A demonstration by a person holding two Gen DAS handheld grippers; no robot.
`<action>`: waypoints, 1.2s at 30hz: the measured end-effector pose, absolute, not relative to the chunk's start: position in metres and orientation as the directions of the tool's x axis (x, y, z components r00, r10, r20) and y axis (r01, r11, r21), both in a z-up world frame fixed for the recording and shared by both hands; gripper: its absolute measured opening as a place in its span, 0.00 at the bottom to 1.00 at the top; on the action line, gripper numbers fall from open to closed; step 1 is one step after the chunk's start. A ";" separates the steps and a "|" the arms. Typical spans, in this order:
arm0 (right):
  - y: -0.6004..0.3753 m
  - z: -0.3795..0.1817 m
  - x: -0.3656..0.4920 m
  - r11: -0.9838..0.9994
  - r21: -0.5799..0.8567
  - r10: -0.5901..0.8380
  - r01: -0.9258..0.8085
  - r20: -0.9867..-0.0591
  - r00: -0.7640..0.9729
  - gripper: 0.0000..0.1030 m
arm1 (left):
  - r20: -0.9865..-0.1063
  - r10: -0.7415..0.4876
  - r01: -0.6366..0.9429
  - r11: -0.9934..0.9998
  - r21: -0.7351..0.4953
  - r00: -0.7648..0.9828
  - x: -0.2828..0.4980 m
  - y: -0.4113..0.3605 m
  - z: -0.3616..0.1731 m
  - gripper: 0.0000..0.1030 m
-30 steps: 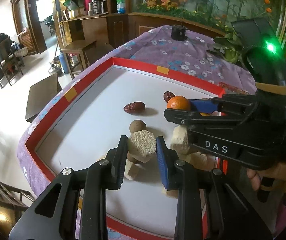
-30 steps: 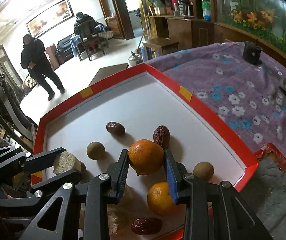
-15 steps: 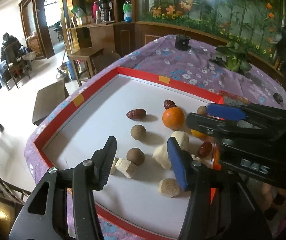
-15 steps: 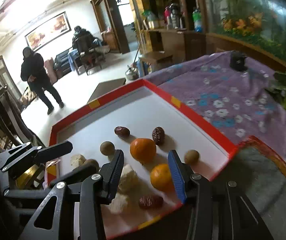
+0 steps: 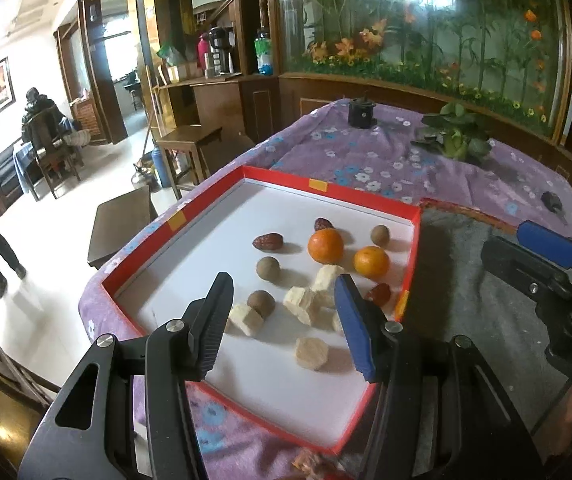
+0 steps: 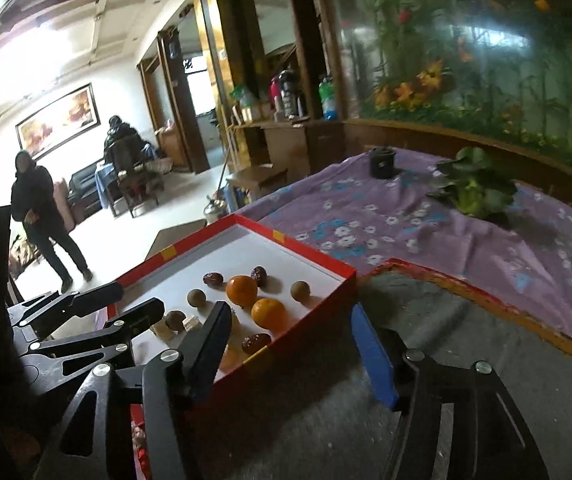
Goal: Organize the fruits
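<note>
A red-rimmed tray (image 5: 413,252) with a white floor holds the fruit. In it lie two oranges (image 5: 325,245) (image 5: 371,262), three dark red dates (image 5: 268,241), three brown longans (image 5: 267,268) and several pale chunks (image 5: 312,354). My left gripper (image 5: 283,280) hangs open above the tray's near end, and nothing is between its fingers. My right gripper (image 6: 289,310) is back off the tray's right rim (image 6: 318,304), above a grey mat. Its jaws are opening and they are empty. It also shows in the left wrist view as the right gripper (image 5: 504,238).
The tray sits on a purple flowered tablecloth (image 5: 366,160) near the table's left edge. A grey mat (image 6: 466,340) with an orange border lies to its right. Further back stand a black cylinder (image 5: 361,114) and a leafy plant (image 5: 452,136). A person (image 6: 41,208) walks in the room beyond.
My left gripper let go of a pale chunk and my right let go of an orange; both now lie in the tray. Both grippers drew back and up, the right one off to the right.
</note>
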State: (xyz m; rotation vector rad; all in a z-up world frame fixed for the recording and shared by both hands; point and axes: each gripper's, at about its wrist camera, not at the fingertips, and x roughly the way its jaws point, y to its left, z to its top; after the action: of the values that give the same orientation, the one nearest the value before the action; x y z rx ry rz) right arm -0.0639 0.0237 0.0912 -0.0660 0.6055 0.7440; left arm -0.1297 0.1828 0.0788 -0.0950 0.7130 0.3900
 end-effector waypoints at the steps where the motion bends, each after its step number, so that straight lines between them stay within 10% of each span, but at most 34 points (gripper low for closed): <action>1: 0.021 0.092 -0.067 0.744 0.154 0.617 -0.651 -0.532 0.580 0.60 | -0.652 0.317 -0.383 0.923 0.045 0.688 -0.132 0.181 0.080 0.51; 36: 0.041 0.083 -0.086 0.712 0.170 0.642 -0.681 -0.548 0.535 0.65 | -0.640 0.342 -0.425 0.905 0.027 0.688 -0.150 0.188 0.092 0.51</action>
State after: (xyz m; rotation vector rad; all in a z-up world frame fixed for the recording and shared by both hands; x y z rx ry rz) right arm -0.0862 0.0407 0.0829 -0.0669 0.6248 0.7887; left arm -0.1501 0.1878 0.0919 -0.1272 0.6896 0.4309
